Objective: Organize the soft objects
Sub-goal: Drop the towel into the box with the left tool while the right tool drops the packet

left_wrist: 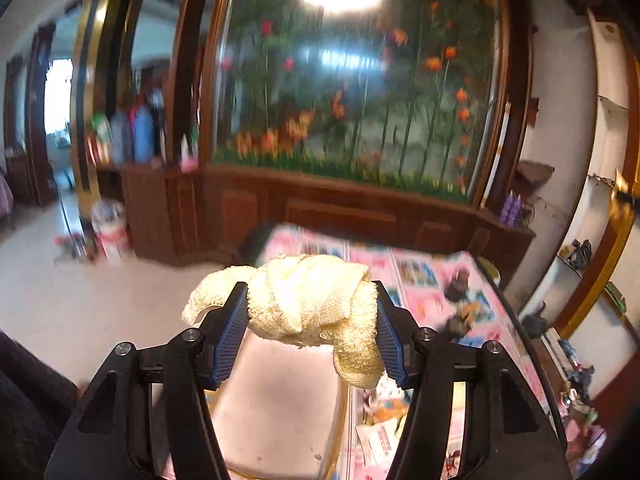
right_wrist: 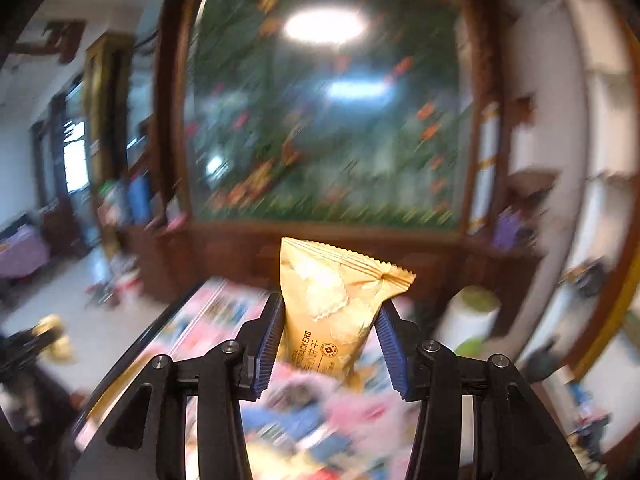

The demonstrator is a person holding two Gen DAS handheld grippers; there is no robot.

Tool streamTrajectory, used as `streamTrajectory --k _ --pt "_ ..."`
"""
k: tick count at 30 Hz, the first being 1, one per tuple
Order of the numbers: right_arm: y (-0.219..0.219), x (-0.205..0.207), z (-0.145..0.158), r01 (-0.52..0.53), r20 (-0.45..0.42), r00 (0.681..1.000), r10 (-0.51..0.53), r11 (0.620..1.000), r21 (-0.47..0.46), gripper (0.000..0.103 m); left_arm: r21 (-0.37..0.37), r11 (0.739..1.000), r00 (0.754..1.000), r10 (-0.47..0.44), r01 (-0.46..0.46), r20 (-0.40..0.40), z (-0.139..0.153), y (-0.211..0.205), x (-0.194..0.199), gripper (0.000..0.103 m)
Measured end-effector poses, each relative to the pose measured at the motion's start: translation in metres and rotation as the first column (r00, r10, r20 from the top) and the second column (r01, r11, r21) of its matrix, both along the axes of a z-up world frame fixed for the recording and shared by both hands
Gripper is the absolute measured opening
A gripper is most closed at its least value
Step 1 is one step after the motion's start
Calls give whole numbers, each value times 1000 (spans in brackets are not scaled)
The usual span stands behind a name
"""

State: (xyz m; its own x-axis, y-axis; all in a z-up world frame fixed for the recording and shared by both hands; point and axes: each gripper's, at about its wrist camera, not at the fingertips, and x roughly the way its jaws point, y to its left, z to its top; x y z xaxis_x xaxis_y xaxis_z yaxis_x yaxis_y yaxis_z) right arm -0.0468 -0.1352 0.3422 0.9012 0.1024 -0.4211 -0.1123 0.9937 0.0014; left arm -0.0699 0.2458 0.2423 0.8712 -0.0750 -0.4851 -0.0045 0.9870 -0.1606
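A pale yellow crumpled towel [left_wrist: 308, 300] is clamped between the blue pads of my left gripper [left_wrist: 310, 300], held in the air above a white tray [left_wrist: 276, 408]; one end of the cloth droops past the right finger. In the right wrist view, my right gripper [right_wrist: 330, 312] is shut on a golden cracker packet [right_wrist: 332, 304], which stands upright with its crimped top pointing up and right. Both grippers hover over a table with a pink patterned cover [left_wrist: 424, 280], also seen blurred as the cover [right_wrist: 208, 312].
A big aquarium with plastic flowers [left_wrist: 344, 92] in a dark wooden cabinet [left_wrist: 320, 208] stands behind the table. Small toys [left_wrist: 460, 312] and packets lie on the cover at the right. White shelves [left_wrist: 600, 184] line the right wall. Tiled floor [left_wrist: 100, 300] opens to the left.
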Motion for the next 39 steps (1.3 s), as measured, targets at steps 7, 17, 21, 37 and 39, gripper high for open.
streamTrajectory --k 7,17,21,37,39 --pt "126 84 -171 -314 -314 880 356 933 178 46 -64 998 975 -3 -11 -222 -124 0 88 57" --pt "246 157 -274 -356 -486 767 420 908 223 47 -130 989 951 28 -71 -309 -189 21 154 61" --pt "257 167 -291 -322 -504 780 370 929 182 53 -168 982 945 27 -86 -327 -197 27 164 70" --pt "153 113 -265 -226 -319 903 288 949 219 76 8 991 976 136 -137 -172 -133 1 118 78" --pt "122 95 -265 -183 -303 919 251 955 234 81 -6 995 983 98 -100 -157 -123 -8 108 78"
